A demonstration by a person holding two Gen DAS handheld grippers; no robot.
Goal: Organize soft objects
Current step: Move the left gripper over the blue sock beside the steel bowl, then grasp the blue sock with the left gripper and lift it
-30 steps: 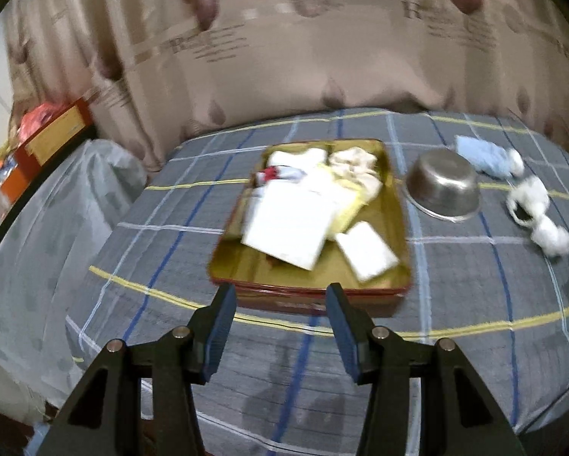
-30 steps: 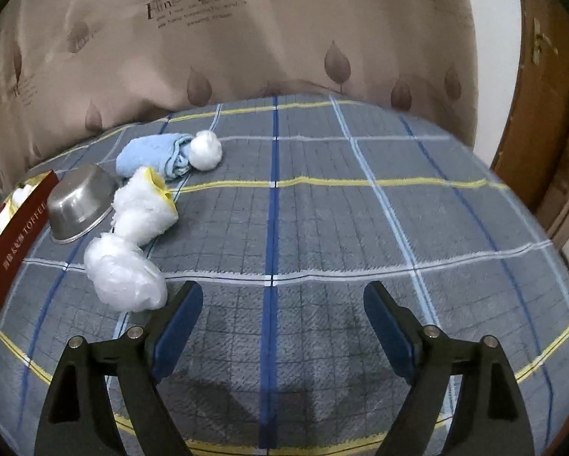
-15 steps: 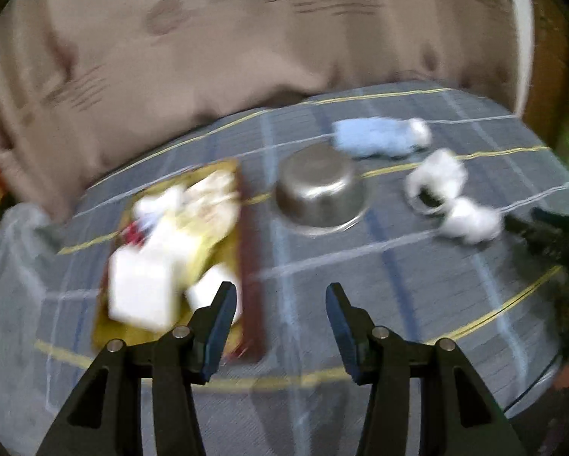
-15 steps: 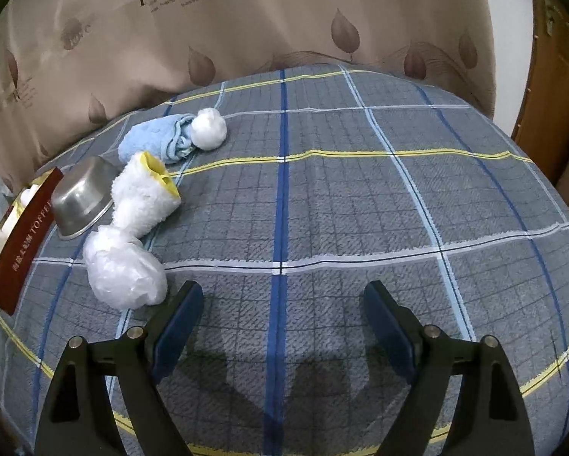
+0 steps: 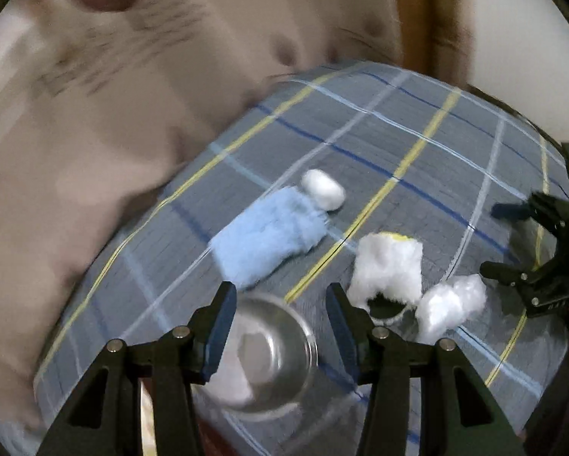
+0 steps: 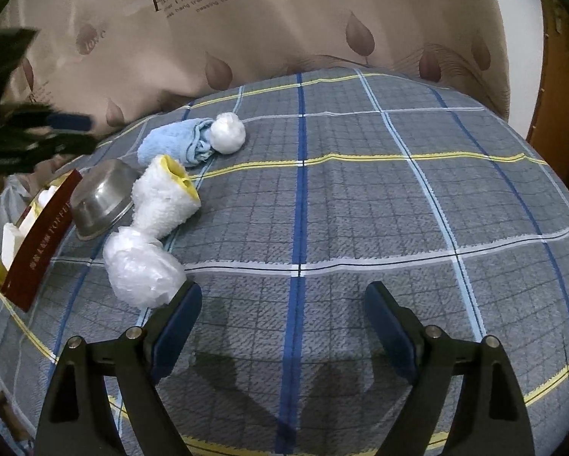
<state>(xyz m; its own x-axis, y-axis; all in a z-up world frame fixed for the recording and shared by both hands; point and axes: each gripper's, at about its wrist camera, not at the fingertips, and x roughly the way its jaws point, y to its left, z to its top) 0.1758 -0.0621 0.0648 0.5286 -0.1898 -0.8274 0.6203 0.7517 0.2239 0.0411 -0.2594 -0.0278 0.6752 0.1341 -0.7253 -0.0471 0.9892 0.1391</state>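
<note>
On the plaid blanket lie a light blue fluffy cloth [image 5: 269,235] [image 6: 174,144], a small white ball [image 5: 322,190] [image 6: 228,133], a white fuzzy roll with a yellow inside [image 5: 389,269] [image 6: 166,197] and a crumpled white plastic ball [image 5: 451,306] [image 6: 141,271]. My left gripper [image 5: 278,326] is open and empty above the steel bowl [image 5: 269,361] [image 6: 100,199]. My right gripper [image 6: 280,326] is open and empty, its left finger beside the plastic ball. It also shows at the right of the left wrist view [image 5: 512,243].
A gold tin tray with a dark red wall [image 6: 37,243] holds white items at the far left of the right wrist view. A beige leaf-print curtain [image 6: 284,19] hangs behind the bed. A wooden door frame [image 6: 561,95] stands at the right.
My left gripper has swung right, from over the tin tray to over the steel bowl and the soft items. My right gripper has moved slightly closer to the plastic ball.
</note>
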